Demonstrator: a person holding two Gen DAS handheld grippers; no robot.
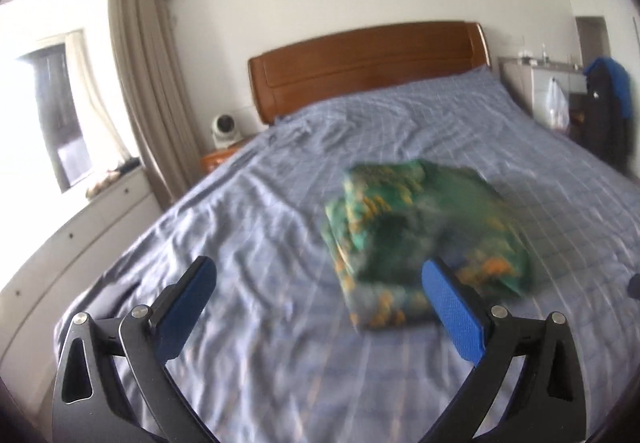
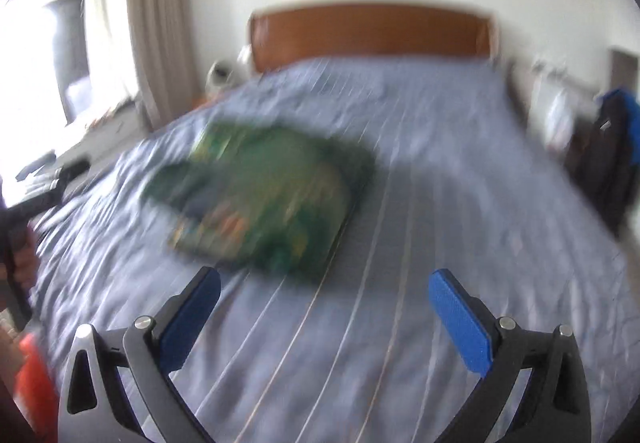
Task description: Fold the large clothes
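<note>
The left gripper [image 1: 318, 279] is hovering over the bed [image 1: 248, 227] with its blue-padded fingers [image 1: 188, 299] standing wide apart and holding nothing — the folded green patterned garment [image 1: 420, 239] is lying on the blue checked sheet just beyond and partly behind the right-hand finger. The right gripper [image 2: 324, 291] is likewise hanging with its fingers [image 2: 460, 323] spread and empty; from there the garment [image 2: 264, 195] is sitting ahead of the left-hand finger, blurred. A wooden headboard [image 1: 368, 63] is standing far beyond both pairs of fingers.
</note>
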